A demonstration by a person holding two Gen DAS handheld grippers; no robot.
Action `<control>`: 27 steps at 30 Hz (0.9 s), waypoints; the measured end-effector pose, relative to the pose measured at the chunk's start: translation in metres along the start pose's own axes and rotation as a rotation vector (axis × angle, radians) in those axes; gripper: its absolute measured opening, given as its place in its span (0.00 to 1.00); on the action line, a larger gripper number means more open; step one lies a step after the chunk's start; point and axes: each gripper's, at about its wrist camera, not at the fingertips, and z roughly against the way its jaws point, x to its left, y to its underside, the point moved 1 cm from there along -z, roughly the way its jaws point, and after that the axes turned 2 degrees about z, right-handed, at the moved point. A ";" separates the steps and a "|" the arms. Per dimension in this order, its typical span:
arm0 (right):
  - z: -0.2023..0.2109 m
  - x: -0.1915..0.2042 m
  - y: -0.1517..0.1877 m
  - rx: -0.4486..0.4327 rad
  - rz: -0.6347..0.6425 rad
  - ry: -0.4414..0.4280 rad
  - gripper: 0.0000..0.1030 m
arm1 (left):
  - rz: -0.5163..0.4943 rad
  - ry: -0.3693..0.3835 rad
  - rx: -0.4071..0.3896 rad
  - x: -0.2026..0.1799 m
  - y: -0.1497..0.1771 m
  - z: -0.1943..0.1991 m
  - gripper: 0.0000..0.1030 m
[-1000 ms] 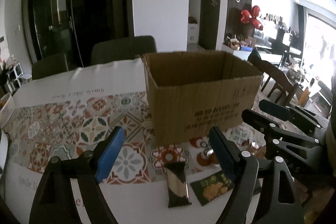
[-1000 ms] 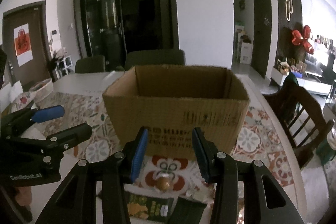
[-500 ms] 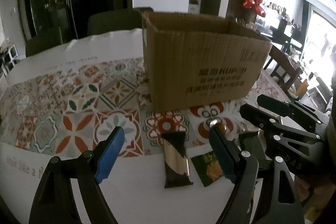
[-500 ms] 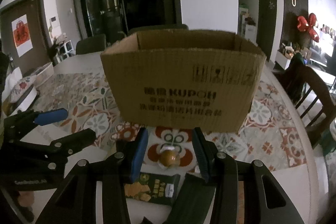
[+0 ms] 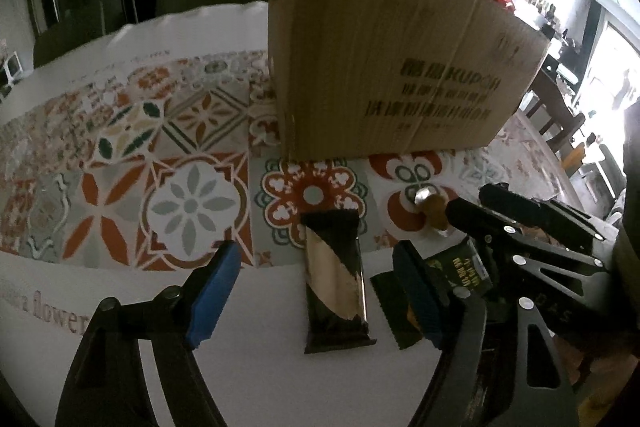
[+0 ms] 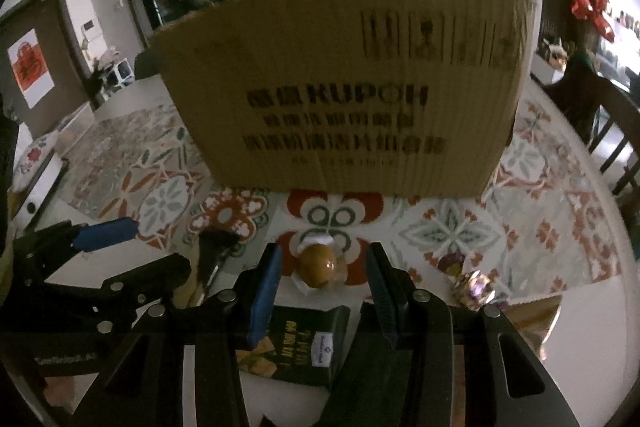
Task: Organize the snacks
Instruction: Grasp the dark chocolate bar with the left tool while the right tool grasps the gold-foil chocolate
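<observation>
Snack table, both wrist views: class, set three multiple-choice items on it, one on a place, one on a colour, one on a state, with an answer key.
1. Where does the black-and-gold snack bar lie?
A. inside the cardboard box
B. on the tablecloth in front of the box
C. on a chair

2. What colour are the pads of the left claw?
A. blue
B. red
C. yellow

3. How is the right claw?
A. shut on the wrapped golden sweet
B. shut on the box wall
C. open, holding nothing

Key: B, the bar lies flat before the cardboard box; A, both pads show blue; C, the wrapped golden sweet sits beyond its untouched pads.
</observation>
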 end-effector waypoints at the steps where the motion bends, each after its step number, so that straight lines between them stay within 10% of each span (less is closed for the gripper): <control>1: -0.003 -0.001 0.001 0.009 -0.007 -0.003 0.43 | 0.007 0.004 0.008 0.000 0.000 -0.003 0.74; 20: -0.029 -0.003 0.004 0.040 -0.049 -0.015 0.37 | 0.028 0.034 0.051 -0.006 -0.003 -0.030 0.52; 27: -0.028 0.001 0.006 0.031 -0.023 -0.003 0.31 | 0.011 0.024 0.033 -0.005 -0.001 -0.031 0.29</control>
